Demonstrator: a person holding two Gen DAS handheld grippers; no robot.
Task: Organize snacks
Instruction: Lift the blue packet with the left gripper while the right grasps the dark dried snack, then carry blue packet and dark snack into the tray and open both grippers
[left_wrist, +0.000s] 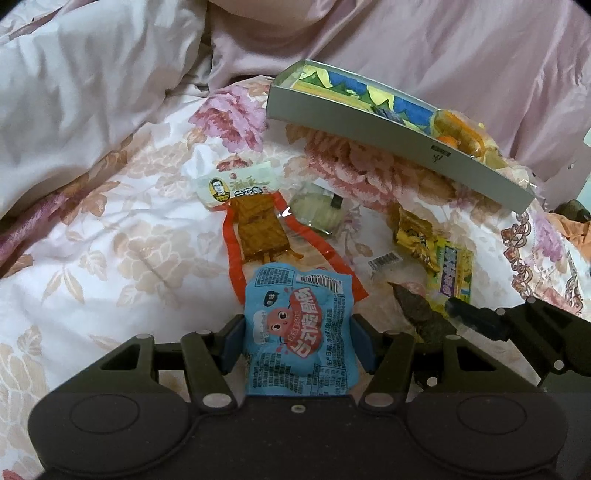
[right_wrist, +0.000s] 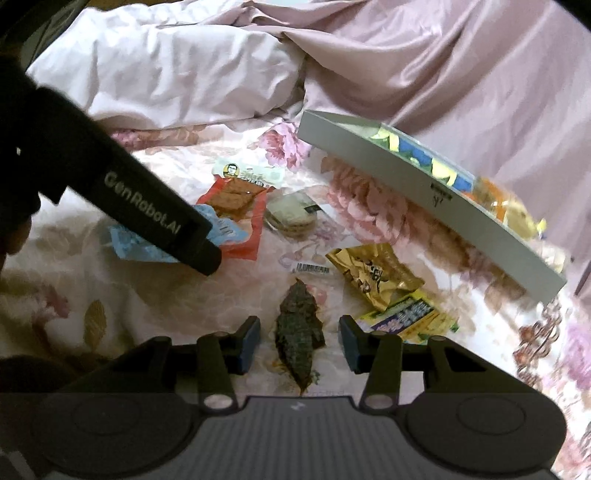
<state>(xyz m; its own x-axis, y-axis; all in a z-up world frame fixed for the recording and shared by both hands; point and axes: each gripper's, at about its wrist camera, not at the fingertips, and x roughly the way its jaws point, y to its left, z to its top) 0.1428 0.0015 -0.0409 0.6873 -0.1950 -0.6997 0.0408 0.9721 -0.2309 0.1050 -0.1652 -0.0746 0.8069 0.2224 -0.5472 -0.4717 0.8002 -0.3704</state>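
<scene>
A light blue snack packet (left_wrist: 299, 332) with a red cartoon sits between the blue pads of my left gripper (left_wrist: 298, 343), which is shut on its two sides. My right gripper (right_wrist: 299, 339) is shut around a dark brown snack (right_wrist: 299, 332) in a clear wrapper with a barcode label (right_wrist: 310, 267). The dark piece itself stands apart from both pads, and the wrapper's edges are hard to make out. Behind them a shallow grey box (left_wrist: 369, 125) (right_wrist: 406, 184) lies tilted on the bed, holding blue-yellow and orange packets.
Loose on the floral bedspread are a red-edged tofu snack (left_wrist: 258, 229), a round pale cake in clear wrap (left_wrist: 321, 216), a gold packet (right_wrist: 373, 275) and a yellow-green packet (right_wrist: 410, 317). A pink quilt (left_wrist: 92, 92) is piled behind. The left gripper's black housing (right_wrist: 147, 210) crosses the right wrist view.
</scene>
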